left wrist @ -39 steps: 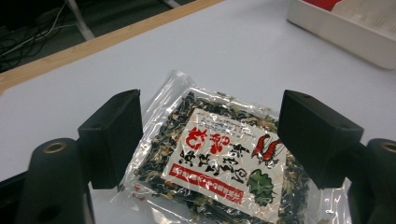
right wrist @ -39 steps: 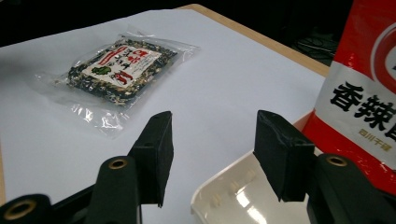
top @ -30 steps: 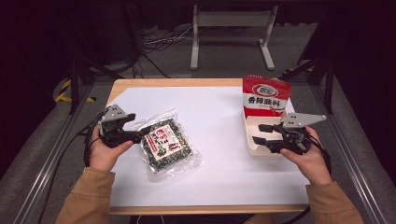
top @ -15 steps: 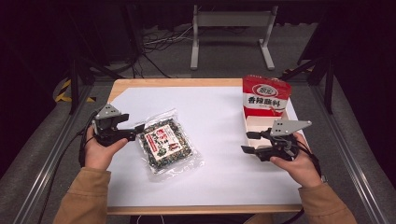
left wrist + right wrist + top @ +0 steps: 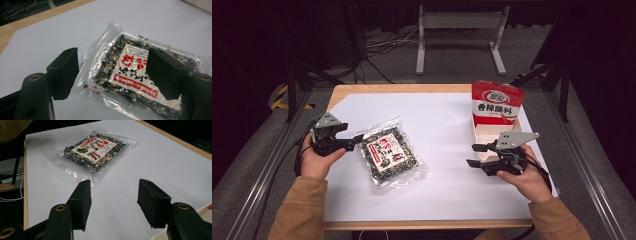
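A clear packet of dark dried food with a red-and-white label (image 5: pixel 392 155) lies flat on the white sheet, left of centre. My left gripper (image 5: pixel 358 139) points at its left edge. In the left gripper view the jaws (image 5: pixel 111 57) stand apart over that end of the packet (image 5: pixel 130 72); they have just been closing a little and no pad presses on it. My right gripper (image 5: pixel 472 155) is open and holds nothing, low over the sheet at the right, aimed toward the packet (image 5: pixel 92 150). Bare sheet shows between its jaws (image 5: pixel 115 187).
A red-and-white snack bag (image 5: pixel 496 102) stands upright at the far end of a white tray (image 5: pixel 484 136) by the right edge, just beyond my right hand. The white sheet (image 5: pixel 437 115) covers most of the wooden table (image 5: pixel 377 89). Metal frame rails run along both sides.
My right gripper has drawn back from over the tray toward the near side and sunk lower. The left gripper has shifted slightly at the packet's left edge.
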{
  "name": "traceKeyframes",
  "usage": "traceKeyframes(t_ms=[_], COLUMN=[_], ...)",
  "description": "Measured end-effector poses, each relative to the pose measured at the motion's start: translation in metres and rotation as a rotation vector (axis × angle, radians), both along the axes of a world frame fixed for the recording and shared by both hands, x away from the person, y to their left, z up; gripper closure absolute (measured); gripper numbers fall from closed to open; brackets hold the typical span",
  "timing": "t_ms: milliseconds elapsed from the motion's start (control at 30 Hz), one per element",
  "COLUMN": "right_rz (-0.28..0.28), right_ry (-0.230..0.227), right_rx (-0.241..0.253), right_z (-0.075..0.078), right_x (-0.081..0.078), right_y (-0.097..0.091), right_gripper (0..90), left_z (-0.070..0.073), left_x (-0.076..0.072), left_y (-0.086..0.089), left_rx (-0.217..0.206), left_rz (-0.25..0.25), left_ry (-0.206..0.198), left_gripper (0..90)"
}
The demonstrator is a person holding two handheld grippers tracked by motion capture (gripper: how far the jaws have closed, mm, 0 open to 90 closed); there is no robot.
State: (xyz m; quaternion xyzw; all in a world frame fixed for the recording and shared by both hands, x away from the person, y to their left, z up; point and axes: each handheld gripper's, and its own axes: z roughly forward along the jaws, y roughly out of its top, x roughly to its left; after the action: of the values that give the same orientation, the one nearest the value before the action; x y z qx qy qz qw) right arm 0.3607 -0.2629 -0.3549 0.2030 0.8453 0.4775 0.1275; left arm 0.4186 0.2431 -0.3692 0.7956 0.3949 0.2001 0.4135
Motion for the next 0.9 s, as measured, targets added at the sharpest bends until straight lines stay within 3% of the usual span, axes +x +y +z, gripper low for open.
traceKeyframes(t_ms=[100, 300, 367, 567, 900], right_rz=[0.002, 0.006, 0.005, 0.002, -0.014], right_ry=[0.002, 0.001, 0.003, 0.01, 0.017], right_rx=[-0.01, -0.014, -0.016, -0.022, -0.03], right_z=[-0.001, -0.004, -0.004, -0.008, -0.012], right_x=[0.0, -0.001, -0.001, -0.005, -0.013], right_y=[0.002, 0.005, 0.005, 0.006, 0.003], right_gripper=[44.6, 44.2, 44.3, 44.2, 44.1], left_z=[-0.008, -0.02, -0.023, -0.035, -0.058], left_x=[0.006, 0.018, 0.022, 0.037, 0.057], left_y=[0.004, 0.009, 0.009, 0.015, 0.027], left_rx=[-0.029, -0.025, -0.01, -0.085, -0.127], left_rz=[0.021, 0.063, 0.077, 0.139, 0.198], left_ry=[0.01, 0.059, 0.058, 0.104, 0.144], left_gripper=[29.0, 26.2, 29.8, 31.2, 32.8])
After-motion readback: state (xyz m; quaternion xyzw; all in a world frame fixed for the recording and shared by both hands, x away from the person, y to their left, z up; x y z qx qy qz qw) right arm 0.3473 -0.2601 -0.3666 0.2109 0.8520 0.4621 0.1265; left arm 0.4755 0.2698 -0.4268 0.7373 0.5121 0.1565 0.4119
